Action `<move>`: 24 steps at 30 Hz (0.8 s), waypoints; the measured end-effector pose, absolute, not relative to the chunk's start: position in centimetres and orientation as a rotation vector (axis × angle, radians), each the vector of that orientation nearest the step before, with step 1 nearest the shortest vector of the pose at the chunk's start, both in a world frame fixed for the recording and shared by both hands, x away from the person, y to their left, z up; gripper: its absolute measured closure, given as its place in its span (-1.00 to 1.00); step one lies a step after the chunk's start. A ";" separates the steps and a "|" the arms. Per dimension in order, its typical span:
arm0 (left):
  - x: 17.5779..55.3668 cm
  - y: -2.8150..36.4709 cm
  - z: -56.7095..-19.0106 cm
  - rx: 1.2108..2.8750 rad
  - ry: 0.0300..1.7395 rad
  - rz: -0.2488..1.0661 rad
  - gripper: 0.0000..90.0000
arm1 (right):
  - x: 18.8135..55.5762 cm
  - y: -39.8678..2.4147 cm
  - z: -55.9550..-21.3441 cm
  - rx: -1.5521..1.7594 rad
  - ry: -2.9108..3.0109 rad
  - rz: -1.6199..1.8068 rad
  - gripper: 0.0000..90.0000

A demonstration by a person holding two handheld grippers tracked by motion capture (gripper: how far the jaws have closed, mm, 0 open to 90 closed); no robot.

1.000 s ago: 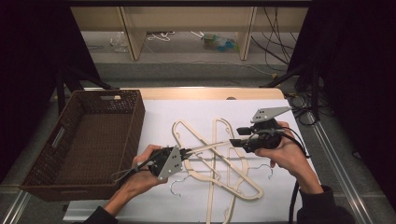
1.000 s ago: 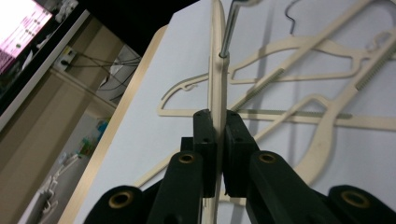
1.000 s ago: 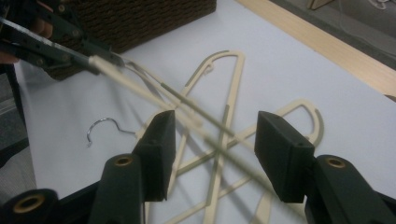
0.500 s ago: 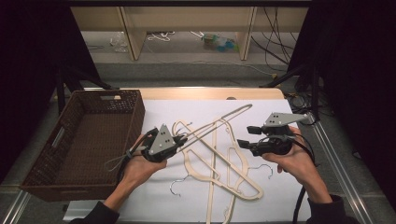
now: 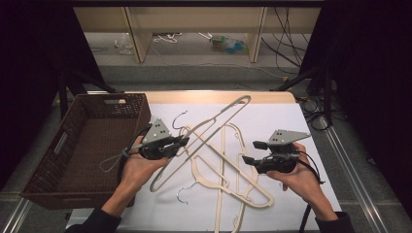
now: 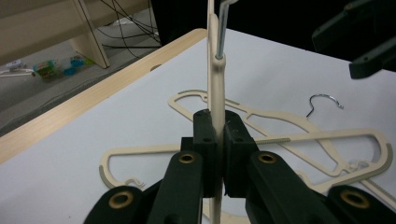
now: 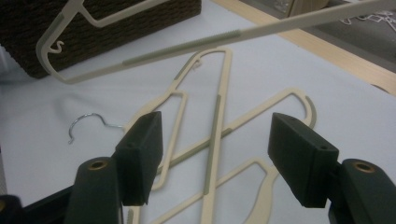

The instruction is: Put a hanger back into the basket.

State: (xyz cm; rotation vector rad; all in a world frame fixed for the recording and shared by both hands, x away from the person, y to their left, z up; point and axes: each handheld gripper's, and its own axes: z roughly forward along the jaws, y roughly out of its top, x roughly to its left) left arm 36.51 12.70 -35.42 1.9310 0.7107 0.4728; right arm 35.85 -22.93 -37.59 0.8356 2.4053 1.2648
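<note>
My left gripper (image 5: 181, 141) is shut on the neck of a cream hanger (image 5: 214, 124) and holds it tilted above the table, its metal hook (image 6: 220, 32) rising past the jaws. In the left gripper view the jaws of that gripper (image 6: 217, 135) pinch the thin cream bar (image 6: 215, 88). My right gripper (image 5: 250, 152) hovers open to the right, over two more cream hangers (image 5: 228, 167) lying crossed on the white table. Its jaws have just been opening, and nothing is between them (image 7: 215, 149). The lifted hanger (image 7: 187, 46) passes above and beyond them.
A dark woven basket (image 5: 92, 145) stands at the table's left, beside my left hand; its corner (image 7: 116, 28) is behind the lifted hanger. A loose wire hook (image 5: 182, 194) lies near the front edge. The white table (image 5: 286, 121) ends in a wooden strip at the back.
The left gripper has raised the hanger and swung it left toward the basket. The right gripper has let go of that hanger, opened, and sunk to the right.
</note>
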 end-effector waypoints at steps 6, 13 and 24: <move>35.9 13.8 -33.9 1.911 0.742 0.450 0.91 | 35.1 -22.8 -38.8 0.824 2.431 1.257 -0.19; 35.2 15.4 -31.8 1.916 0.759 0.462 0.91 | 34.7 -22.4 -39.6 0.812 2.454 1.247 -0.19; 33.9 18.2 -27.8 1.943 0.767 0.488 0.91 | 34.1 -22.4 -40.1 0.783 2.487 1.255 -0.19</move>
